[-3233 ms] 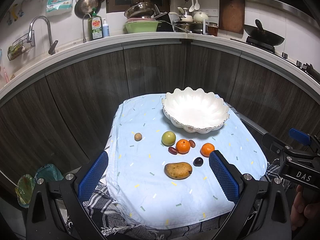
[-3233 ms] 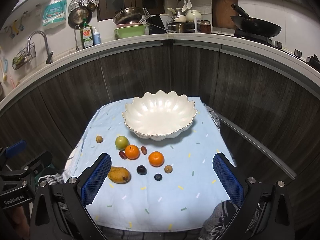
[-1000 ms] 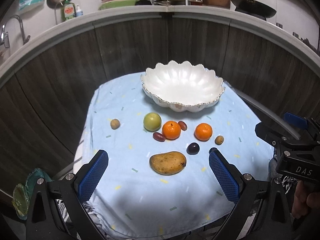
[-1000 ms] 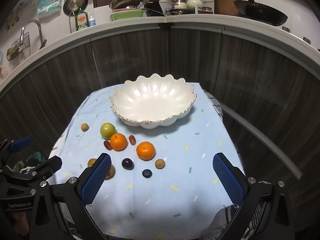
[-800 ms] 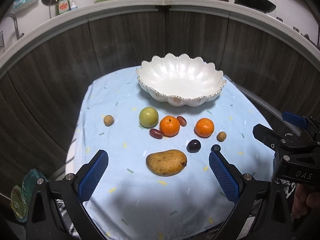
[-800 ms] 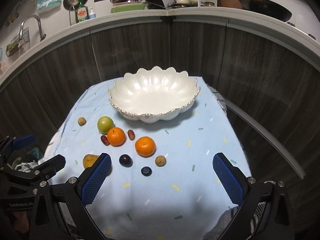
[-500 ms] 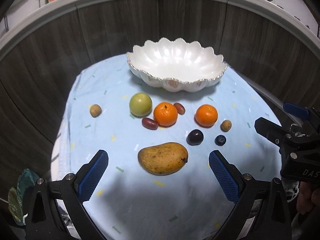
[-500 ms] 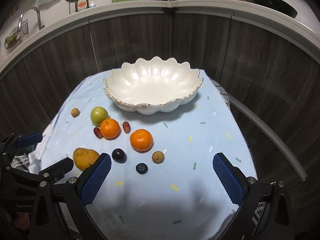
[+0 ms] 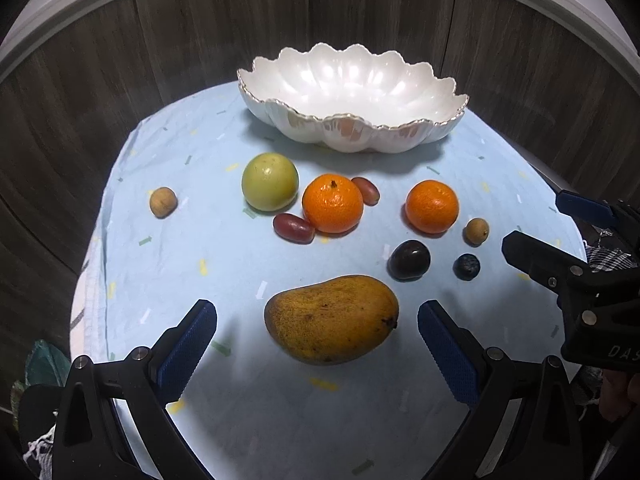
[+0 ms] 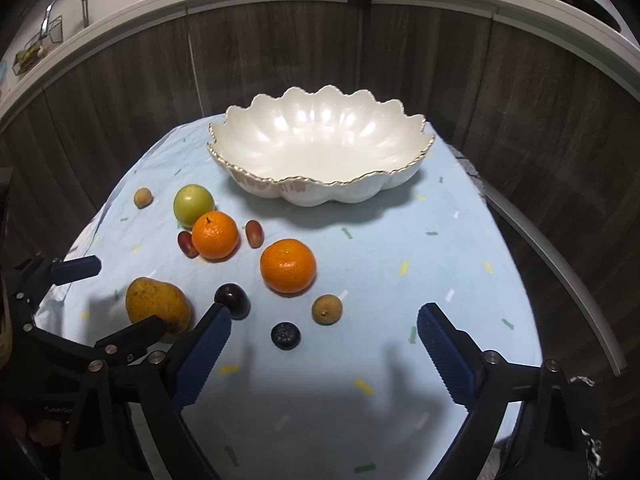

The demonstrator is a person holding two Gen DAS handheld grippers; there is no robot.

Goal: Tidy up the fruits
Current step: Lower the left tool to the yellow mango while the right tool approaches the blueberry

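Left gripper (image 9: 318, 350), jaws spread wide and holding nothing, hovers over the near edge of the cloth-covered table (image 9: 256, 408). Directly ahead of it, between the lines of its two blue pads (image 9: 186, 350), lies the mango (image 9: 331, 319), resting on the cloth and untouched. The mango's long axis runs left to right, across the line of approach and roughly along the gap between the pads; a grasp in this pose would probably close on the fruit's two ends, so a turn of the wrist may be wanted to take it across its shorter width.

Right gripper (image 10: 323, 354), likewise spread and empty, hovers over the near edge further to the right. Just ahead of it lie a blueberry (image 10: 285, 335) and a small brown fruit (image 10: 327, 309); a dark plum (image 10: 232, 298) sits just beyond its left pad. From this gripper the mango lies well off to the left, so the left gripper is judged the nearer for that fruit.

Toward the middle of the cloth: two oranges (image 9: 333, 203) (image 9: 432, 206), a green round fruit (image 9: 270, 181), two reddish oval fruits (image 9: 293, 229) beside the left orange, and a second small brown fruit (image 9: 163, 201) toward the left edge. The white scalloped bowl (image 9: 352, 132) stands at the far edge, with no fruit inside; no fruit has yet been placed.
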